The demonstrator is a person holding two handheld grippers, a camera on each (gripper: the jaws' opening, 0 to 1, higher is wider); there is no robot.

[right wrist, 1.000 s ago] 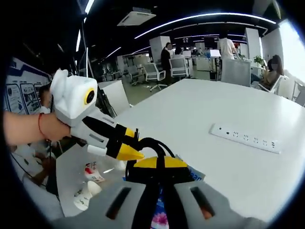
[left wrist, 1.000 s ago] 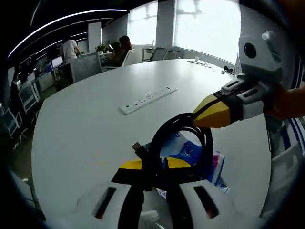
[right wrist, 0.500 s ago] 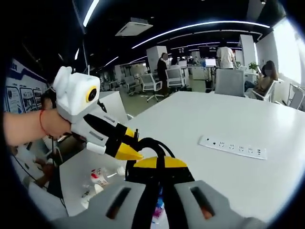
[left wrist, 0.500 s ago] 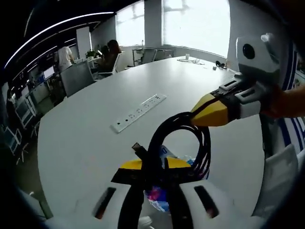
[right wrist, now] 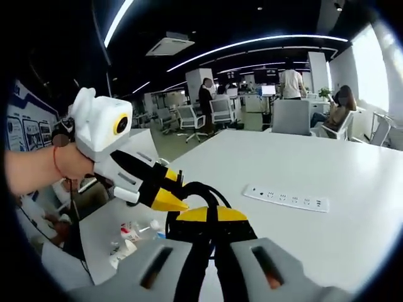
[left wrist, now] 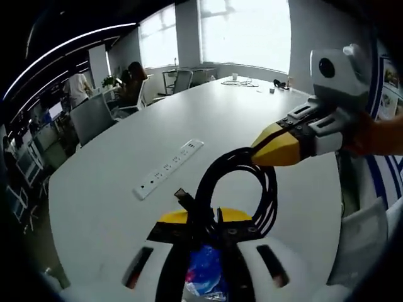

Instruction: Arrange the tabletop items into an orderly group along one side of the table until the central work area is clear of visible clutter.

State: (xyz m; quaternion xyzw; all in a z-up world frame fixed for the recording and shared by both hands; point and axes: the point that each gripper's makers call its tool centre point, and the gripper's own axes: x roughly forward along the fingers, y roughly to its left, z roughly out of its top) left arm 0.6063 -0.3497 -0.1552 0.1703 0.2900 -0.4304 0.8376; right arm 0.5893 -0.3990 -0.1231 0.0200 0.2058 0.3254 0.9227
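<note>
Two grippers, left gripper [left wrist: 203, 217] and right gripper [right wrist: 208, 216], have fingers clamped on our coiled black cable [left wrist: 242, 182], held above the table [left wrist: 113, 189].

My left gripper [left wrist: 203, 217] has a pale grey moulded body, each half cut with one dark slanted slot, and black jaws capped in yellow at the tips. Small screws dot the black plate just behind those caps. My right gripper [right wrist: 208, 215] is built the same way: grey shell, two dark slots, black jaws, yellow caps. Seen from the side in the left gripper view, its jaws taper to a yellow wedge, backed by black and grey blocks. My left hand [right wrist: 66, 167] wears a thin red cord bracelet [right wrist: 55, 170] at the wrist.
</note>
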